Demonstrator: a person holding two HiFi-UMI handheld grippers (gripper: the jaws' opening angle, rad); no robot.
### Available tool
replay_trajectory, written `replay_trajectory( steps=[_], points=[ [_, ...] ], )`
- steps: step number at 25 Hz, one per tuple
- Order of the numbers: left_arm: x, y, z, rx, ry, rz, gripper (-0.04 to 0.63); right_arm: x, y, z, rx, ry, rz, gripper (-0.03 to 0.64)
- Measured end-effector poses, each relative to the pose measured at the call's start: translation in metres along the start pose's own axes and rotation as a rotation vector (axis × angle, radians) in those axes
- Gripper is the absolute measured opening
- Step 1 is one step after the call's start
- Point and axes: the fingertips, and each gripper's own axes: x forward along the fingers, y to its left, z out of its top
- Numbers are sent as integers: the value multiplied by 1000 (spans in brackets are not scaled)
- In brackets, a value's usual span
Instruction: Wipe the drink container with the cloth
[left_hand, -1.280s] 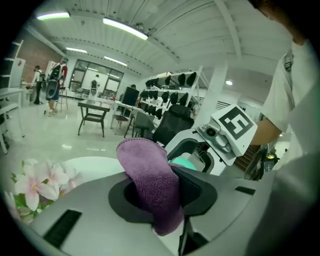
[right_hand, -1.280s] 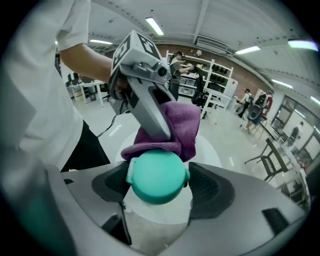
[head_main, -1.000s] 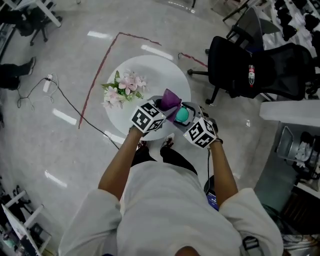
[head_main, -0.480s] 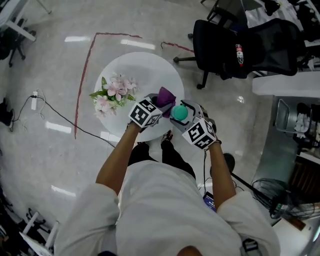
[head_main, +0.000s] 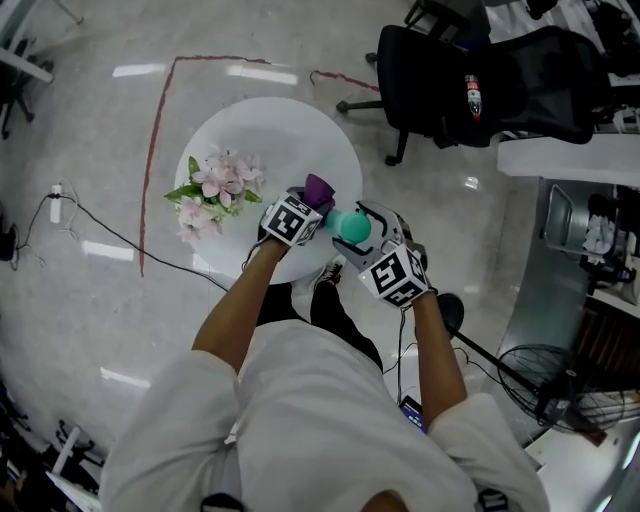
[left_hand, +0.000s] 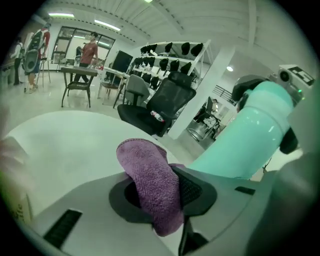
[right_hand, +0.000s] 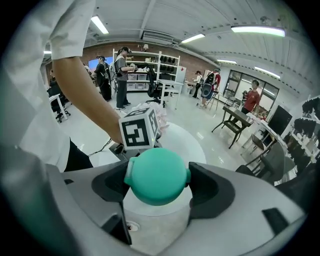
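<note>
Cloth (left_hand: 145, 165), purple and bunched, is clamped between the jaws of the left hand-held gripper (left_hand: 159, 195), with a folded lobe standing up past the pads. The teal bottle (left_hand: 250, 132) is pinched at its upper end by the right hand-held gripper (right_hand: 157, 182), whose jaws are spread wide and pressed on either side of the rounded top. Seen from the left gripper view, the bottle lies just to the right of the cloth, its long axis slanted from low near the cloth up and away to the right, so the bare flank is turned toward the cloth. Whether cloth and bottle already touch cannot be told; at most a narrow gap is left. The coming move is judged to be a short sideways press of the cloth to the right onto that flank, followed by strokes along the slant. The bottle is held in the air above the near edge of the round white tabletop (head_main: 290, 130), on which only a bunch of flowers (head_main: 215, 185) is seen. The bottle's top is closed and nothing of its contents can be seen.
</note>
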Motion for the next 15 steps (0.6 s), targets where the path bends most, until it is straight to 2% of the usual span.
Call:
replay_trajectory(
  steps=[3, 6, 10, 15],
  points=[
    [14, 13, -14, -40, 39, 49, 118, 2, -1, 1, 3, -10, -2, 354],
    [21, 17, -21, -50, 49, 62, 118, 2, -1, 2, 23, -33, -17, 354],
    [20, 17, -18, -49, 41, 79, 118, -1, -2, 1, 43, -68, -33, 356],
    [-1, 6, -17, -39, -23, 194, 118, -2, 3, -6, 49, -80, -9, 360]
  ],
)
